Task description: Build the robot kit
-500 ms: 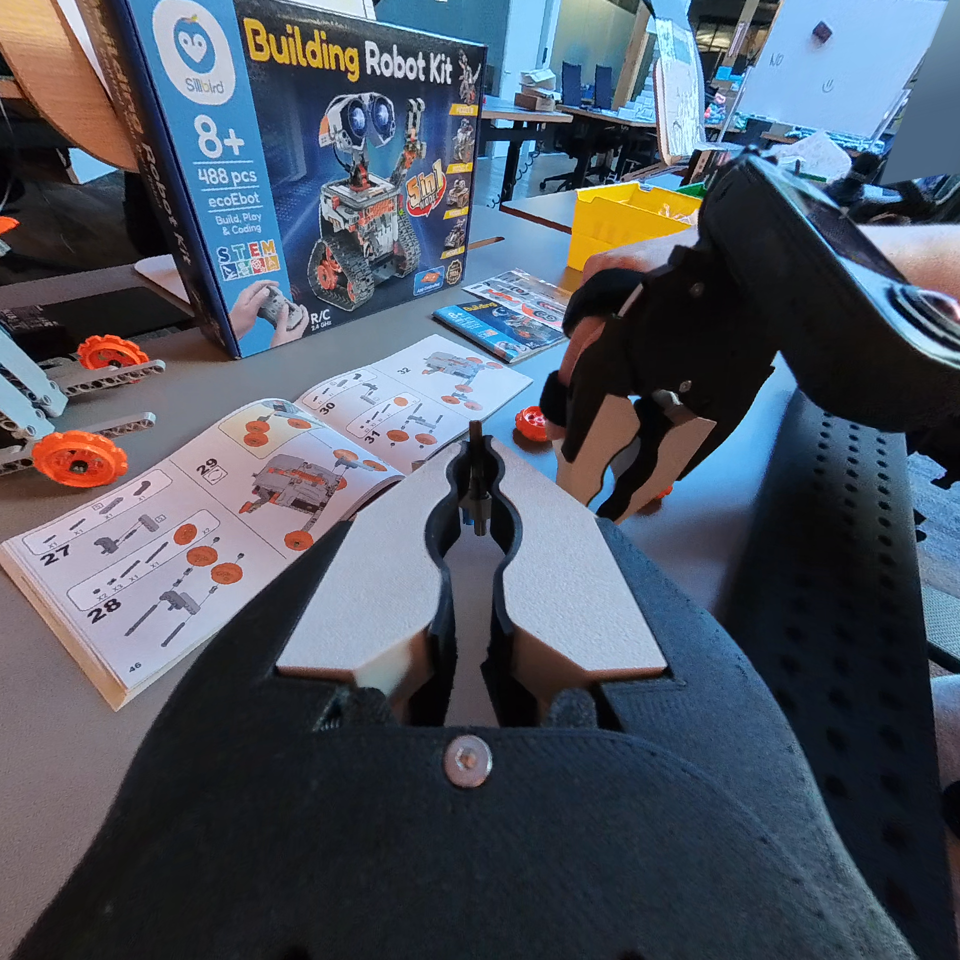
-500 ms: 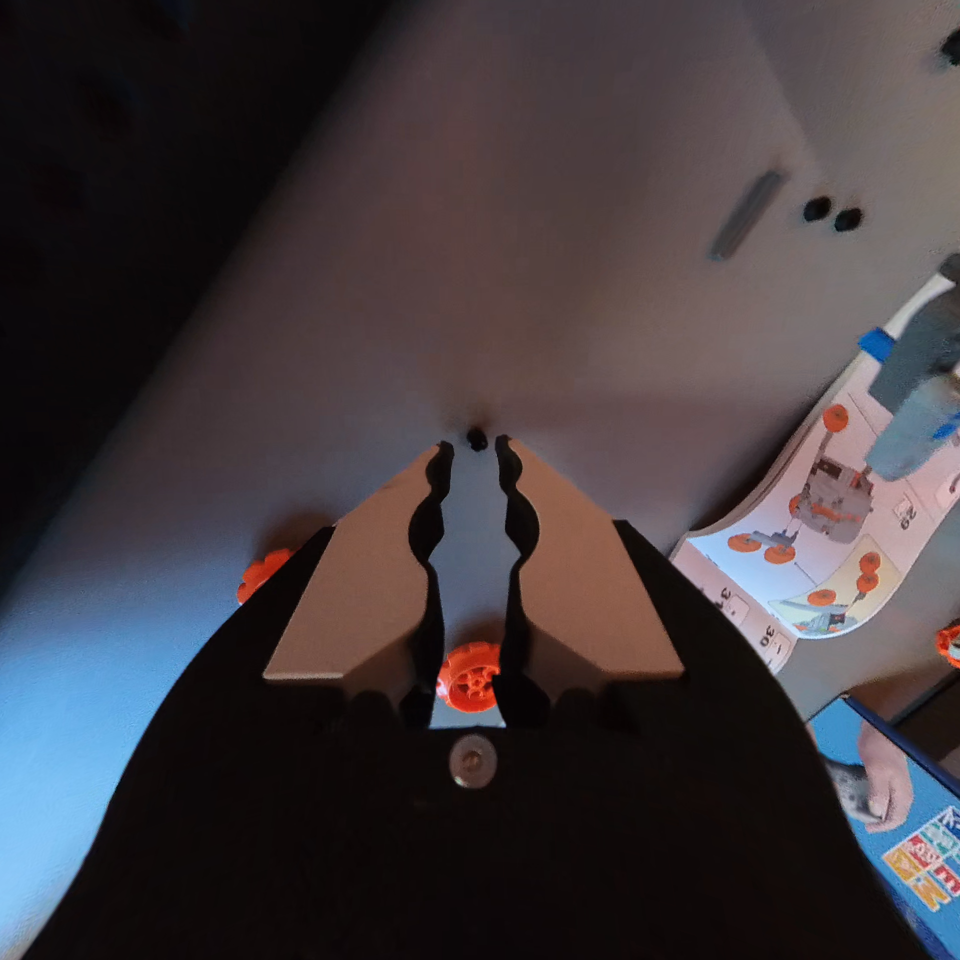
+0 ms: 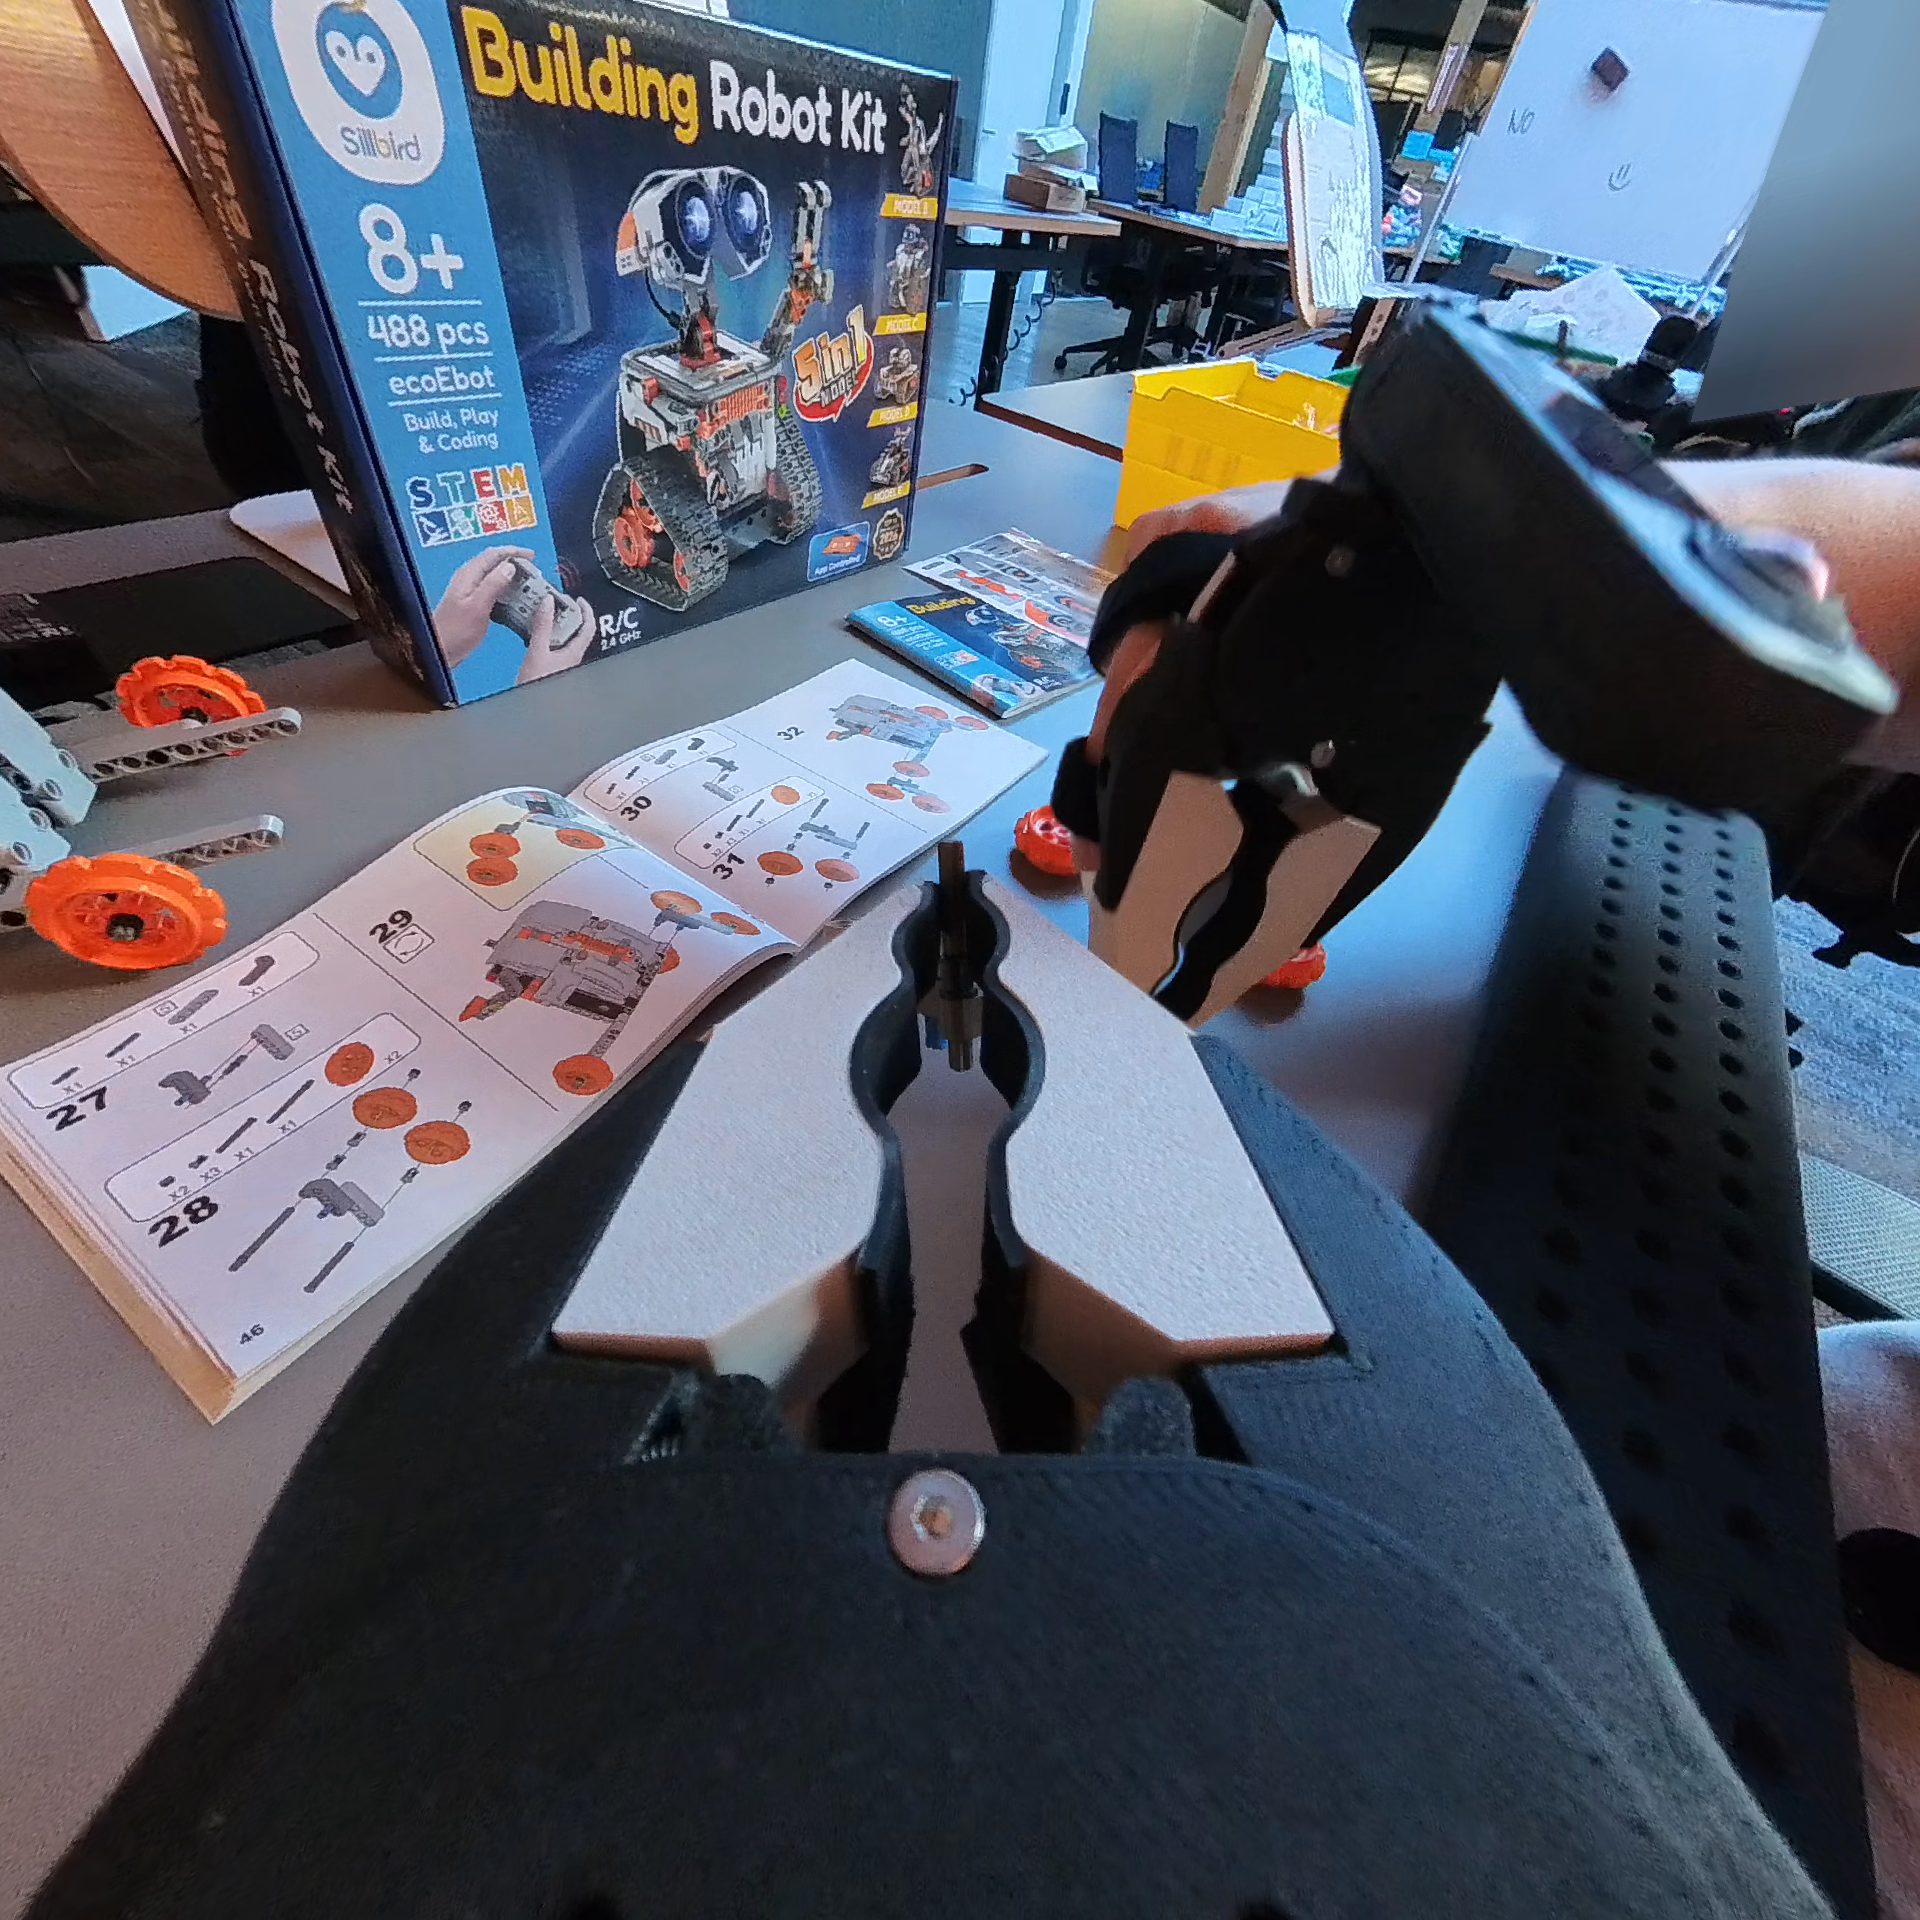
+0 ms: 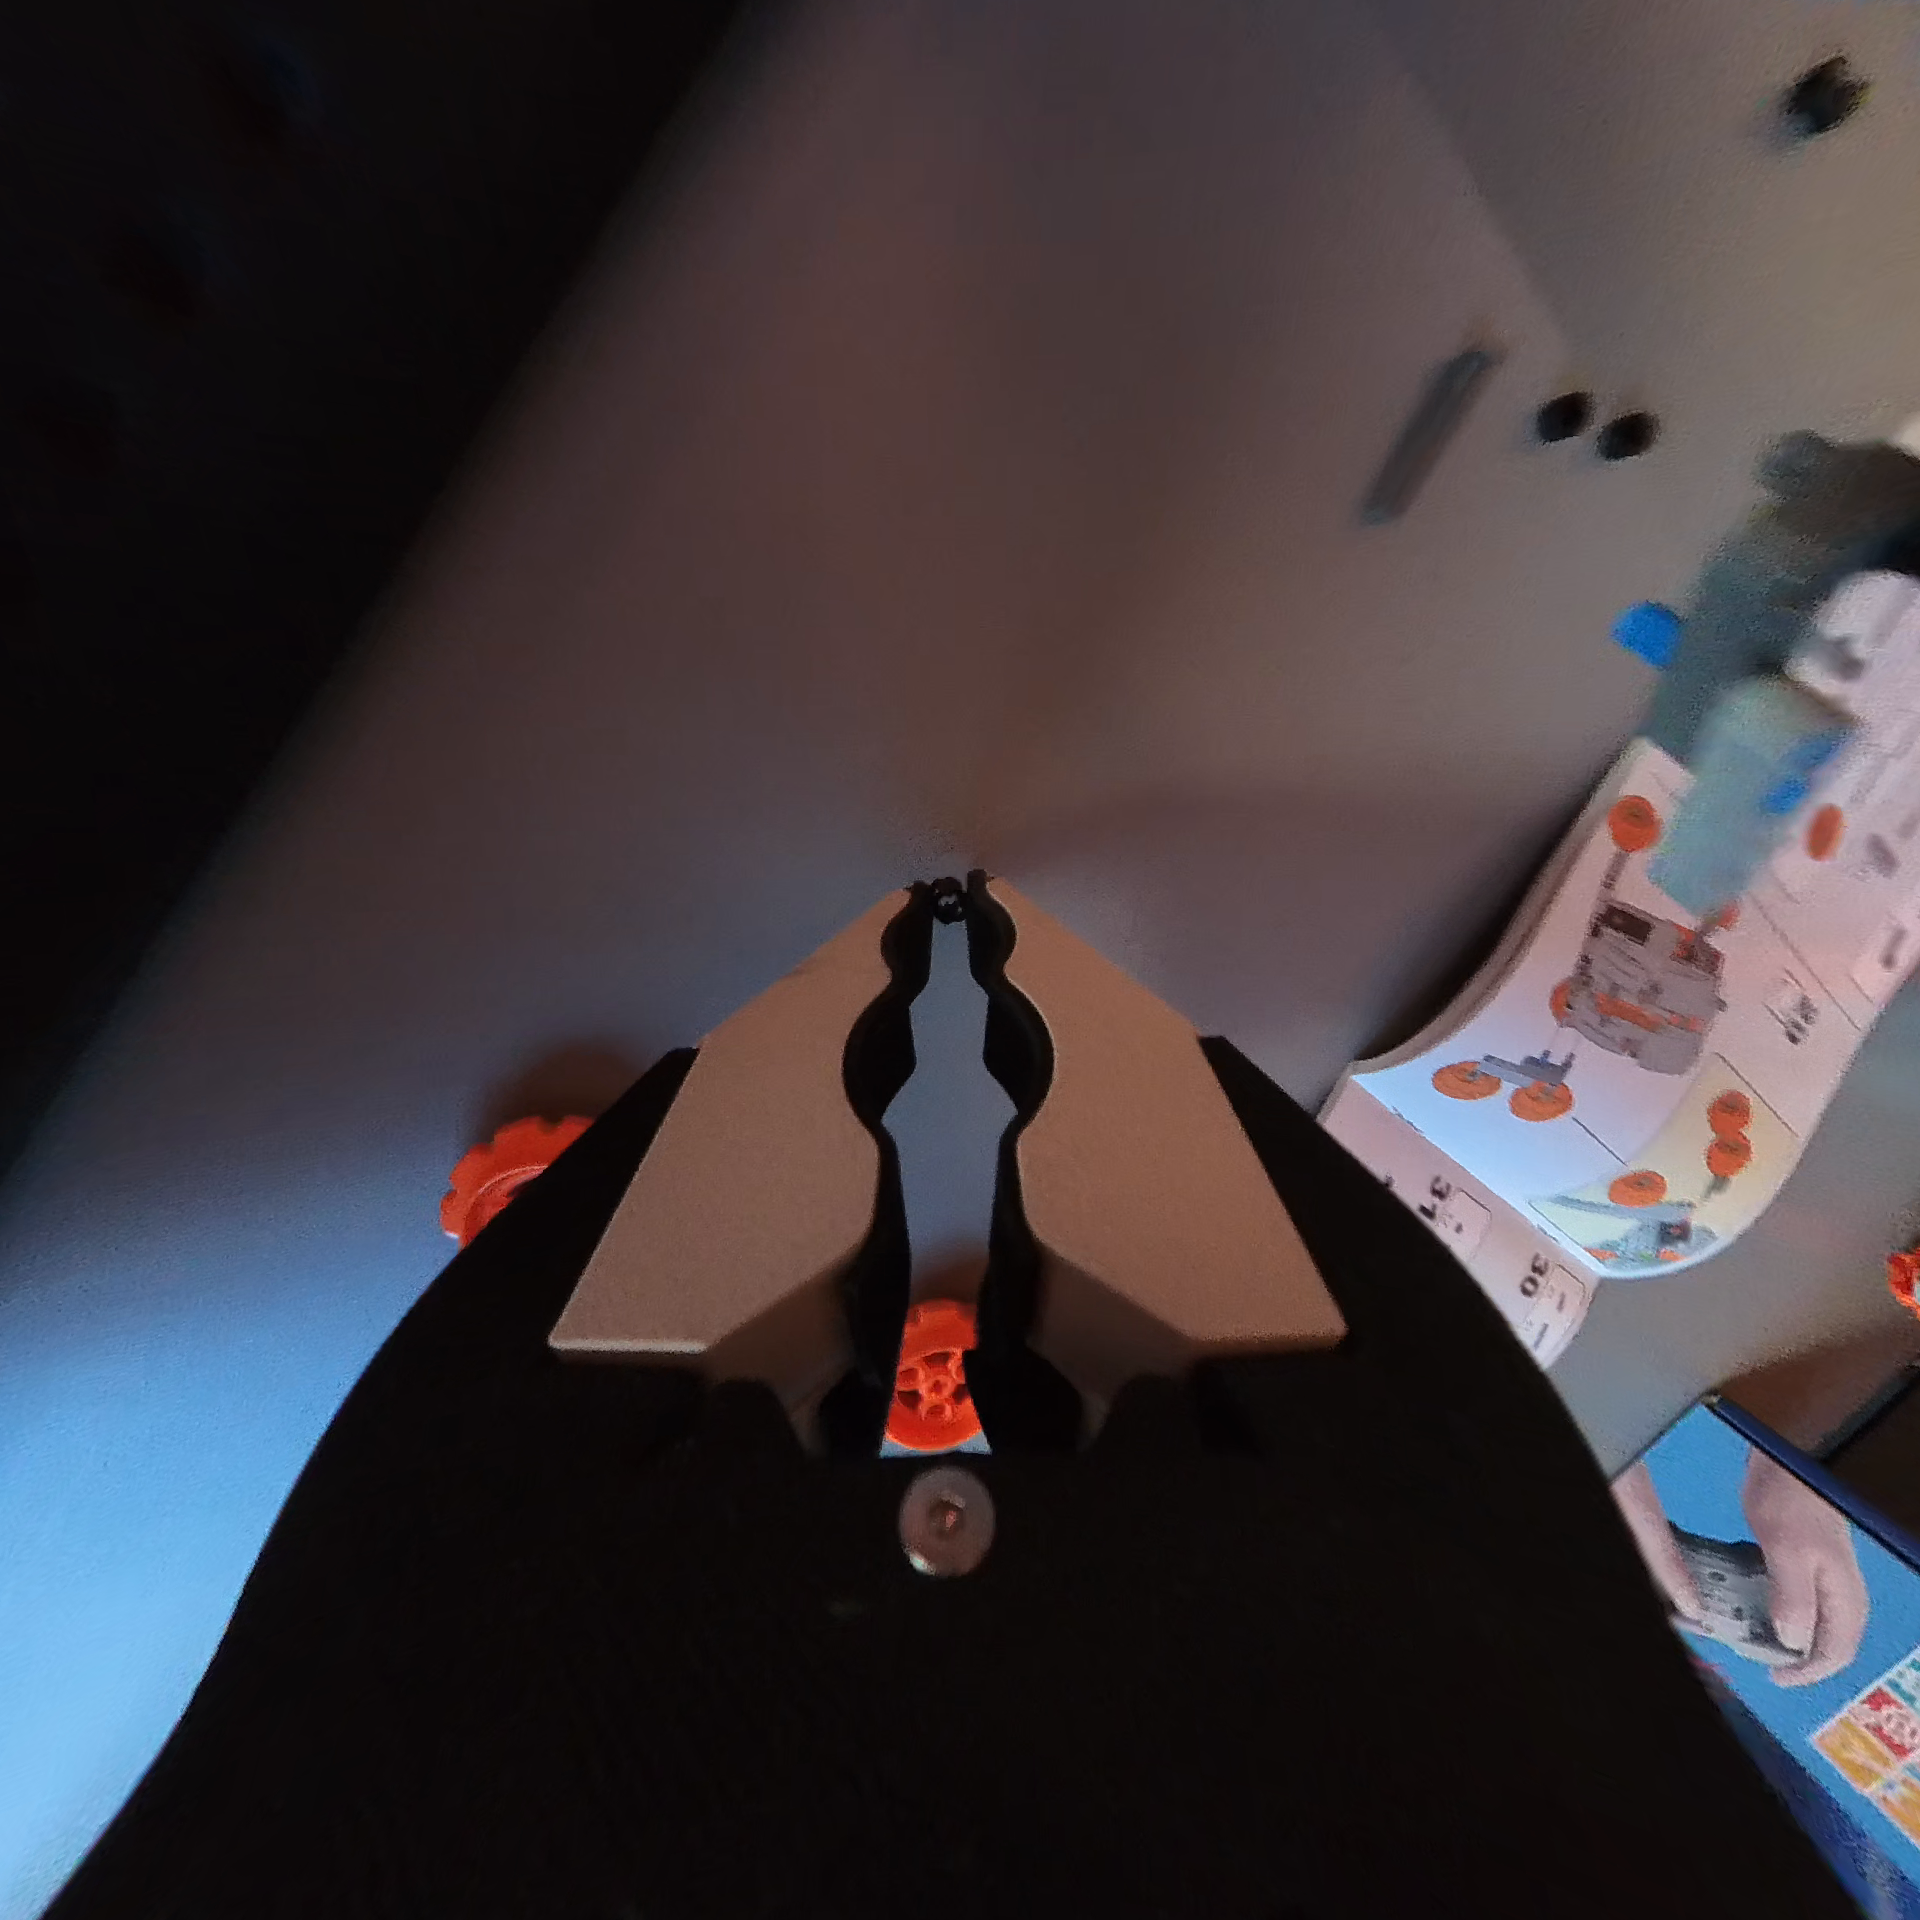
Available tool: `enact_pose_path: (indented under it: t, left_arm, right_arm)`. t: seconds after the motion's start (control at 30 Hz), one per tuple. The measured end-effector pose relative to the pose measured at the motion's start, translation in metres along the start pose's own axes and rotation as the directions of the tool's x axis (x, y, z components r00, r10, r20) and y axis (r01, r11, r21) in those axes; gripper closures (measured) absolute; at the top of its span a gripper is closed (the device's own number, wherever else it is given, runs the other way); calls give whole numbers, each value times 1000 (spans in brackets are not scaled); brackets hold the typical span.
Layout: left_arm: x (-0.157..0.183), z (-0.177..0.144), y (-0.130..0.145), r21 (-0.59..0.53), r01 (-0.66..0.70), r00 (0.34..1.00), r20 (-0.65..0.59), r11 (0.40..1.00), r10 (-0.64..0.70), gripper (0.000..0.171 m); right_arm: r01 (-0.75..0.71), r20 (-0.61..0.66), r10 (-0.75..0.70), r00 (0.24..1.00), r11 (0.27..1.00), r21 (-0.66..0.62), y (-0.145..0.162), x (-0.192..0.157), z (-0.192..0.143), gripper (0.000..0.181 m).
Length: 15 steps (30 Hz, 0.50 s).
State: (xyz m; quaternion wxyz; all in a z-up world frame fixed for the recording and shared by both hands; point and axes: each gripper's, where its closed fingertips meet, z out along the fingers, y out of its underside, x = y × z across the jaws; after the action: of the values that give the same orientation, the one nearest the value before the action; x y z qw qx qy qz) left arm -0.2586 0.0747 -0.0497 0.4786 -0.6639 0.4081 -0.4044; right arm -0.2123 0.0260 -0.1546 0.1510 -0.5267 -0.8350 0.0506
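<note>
1. Open-plan office; a grey bench (image 3: 104,1558) carries building-kit parts.
2. Nearest: the left hand-held gripper (image 3: 951,904) is clamped on a dark axle piece (image 3: 954,977), held upright between the tips above the bench. No change is seen from half a second ago.
3. The change: the right hand-held gripper (image 4: 945,896) was slightly open with a small black piece (image 4: 943,914) lying just ahead of its tips. The tips are now closed on that piece, at bench level. Whether it is lifted cannot be told.
4. An orange wheel (image 4: 930,1387) is seen under the right hand-held gripper; another orange wheel (image 4: 499,1174) lies just beside it.
5. Left of both, an open instruction booklet (image 3: 416,1039) lies flat, with a beam-and-wheel assembly (image 3: 125,909) beyond its left edge.
6. Farther back, the kit box (image 3: 623,364) stands upright; a yellow bin (image 3: 1216,447) sits well behind.
</note>
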Motion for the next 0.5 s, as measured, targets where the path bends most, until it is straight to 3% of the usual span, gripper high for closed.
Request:
enact_pose_path:
  t: [0.1,0.2,0.27,0.37,0.5]
  left_arm:
    - [5,0,-3,10,-32,999,-6,999,32,171]
    - [12,2,-4,16,-81,997,-15,997,82,171]
    - [16,4,-4,7,-126,992,-13,992,126,171]
    - [17,9,5,-44,-164,986,-8,985,164,171]
    - [17,10,8,-62,-175,984,-1,983,176,171]
  right_arm:
    - [-110,-79,134,988,961,255,-19,15,-29,176]
    - [-228,-57,295,954,834,502,-26,20,-54,177]
    - [-275,-32,318,948,863,424,-9,10,-41,177]
    - [-244,3,246,969,958,149,9,-11,-21,176]
    - [-155,32,159,987,983,-104,25,-20,-7,176]
